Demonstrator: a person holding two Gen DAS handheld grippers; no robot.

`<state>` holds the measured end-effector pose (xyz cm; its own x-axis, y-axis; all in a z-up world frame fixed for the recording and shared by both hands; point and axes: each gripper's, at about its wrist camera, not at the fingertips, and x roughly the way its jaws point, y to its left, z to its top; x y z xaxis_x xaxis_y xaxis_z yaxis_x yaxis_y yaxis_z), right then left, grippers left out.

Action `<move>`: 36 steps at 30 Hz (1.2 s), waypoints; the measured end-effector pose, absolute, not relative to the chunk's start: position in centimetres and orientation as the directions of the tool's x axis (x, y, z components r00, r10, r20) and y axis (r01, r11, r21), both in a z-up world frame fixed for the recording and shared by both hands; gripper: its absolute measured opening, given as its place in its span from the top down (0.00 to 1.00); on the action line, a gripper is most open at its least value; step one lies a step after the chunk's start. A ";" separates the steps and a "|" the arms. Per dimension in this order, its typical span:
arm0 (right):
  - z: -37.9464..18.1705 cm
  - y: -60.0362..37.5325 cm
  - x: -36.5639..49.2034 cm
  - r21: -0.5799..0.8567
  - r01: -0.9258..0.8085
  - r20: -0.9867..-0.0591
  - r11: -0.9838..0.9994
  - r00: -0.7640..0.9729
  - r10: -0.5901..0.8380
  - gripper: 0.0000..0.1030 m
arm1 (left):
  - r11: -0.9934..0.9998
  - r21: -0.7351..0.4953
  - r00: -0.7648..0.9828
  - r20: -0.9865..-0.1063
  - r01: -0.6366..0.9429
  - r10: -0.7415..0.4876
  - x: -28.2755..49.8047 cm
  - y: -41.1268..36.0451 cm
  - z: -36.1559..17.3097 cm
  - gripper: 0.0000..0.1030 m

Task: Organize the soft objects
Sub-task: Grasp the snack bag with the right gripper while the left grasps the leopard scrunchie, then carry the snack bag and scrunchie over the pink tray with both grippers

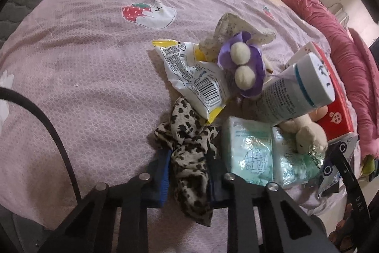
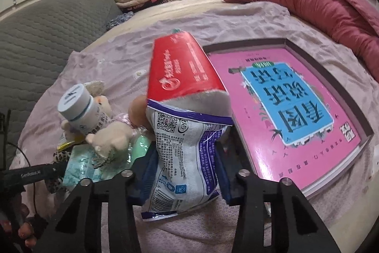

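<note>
- The left gripper has its blue pads pressed on either side of a leopard-print cloth, cream with black blotches, crumpled and hanging limp down between the fingers.
- The cloth lies at the near edge of a heap on the pink bedsheet, touching a white and yellow snack bag just beyond it.
- Beside it sit mint-green tissue packs, a cream plush toy and a white bottle lying across the heap.
- The right gripper is clamped on a white and purple snack bag, its middle pinched narrow and wrinkled, standing upright.
- Behind that bag a red tissue pack leans, next to a pink book in a shallow box.
</note>
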<state>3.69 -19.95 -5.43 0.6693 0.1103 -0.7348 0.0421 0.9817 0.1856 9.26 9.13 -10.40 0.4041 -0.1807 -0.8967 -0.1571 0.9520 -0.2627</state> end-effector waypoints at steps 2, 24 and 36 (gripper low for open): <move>-5.0 -19.8 3.4 0.189 0.027 -0.722 0.982 0.682 0.120 0.59 | 0.946 -0.280 0.409 -0.891 -0.160 -0.195 9.2 9.4 -10.3 0.79; -0.3 -21.7 0.1 0.228 -0.013 -0.597 0.973 0.788 0.151 0.59 | 0.961 -0.267 0.533 -0.825 -0.076 -0.187 3.9 6.3 -3.6 0.82; 0.8 -26.5 -0.8 0.271 0.091 -0.559 0.958 0.825 0.080 0.59 | 0.959 -0.272 0.562 -0.781 0.086 -0.272 2.6 -1.1 0.9 0.84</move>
<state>-0.84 -26.46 0.81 0.8252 0.0803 -0.5591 0.0906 0.9582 0.2714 2.61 -1.09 0.85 0.5622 -0.2716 -0.7811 0.0859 0.9586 -0.2715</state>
